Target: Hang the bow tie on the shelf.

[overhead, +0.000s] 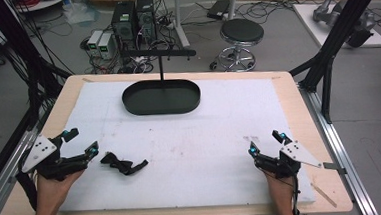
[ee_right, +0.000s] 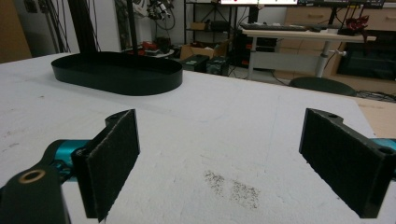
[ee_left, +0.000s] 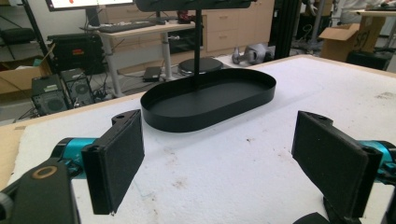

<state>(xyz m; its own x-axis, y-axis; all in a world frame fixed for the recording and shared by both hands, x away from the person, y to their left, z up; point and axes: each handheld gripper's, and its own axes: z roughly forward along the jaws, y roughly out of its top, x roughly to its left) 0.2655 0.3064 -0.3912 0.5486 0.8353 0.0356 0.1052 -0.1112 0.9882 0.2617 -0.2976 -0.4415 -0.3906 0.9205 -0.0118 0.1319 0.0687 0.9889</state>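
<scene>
A small black fabric bow tie (overhead: 123, 163) is seen on the white foam-covered desk (overhead: 191, 152), just beside the wide-open left tool (overhead: 80, 142); the right tool (overhead: 264, 142), also wide, is held well apart. Judged soft and light, it is best pinched at its centre knot.

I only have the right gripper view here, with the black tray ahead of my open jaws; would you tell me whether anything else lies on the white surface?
Observer: Yes, a small black item shaped like a bow tie lies on the white mat near its front left, well apart from the tray.
Operator: Thank you. Where is the left gripper relative to it?
Observer: The left gripper is close beside it on its left, jaws open with nothing between them.
Operator: And what tops the post standing in the tray?
Observer: A horizontal black bar crosses its top.
</scene>
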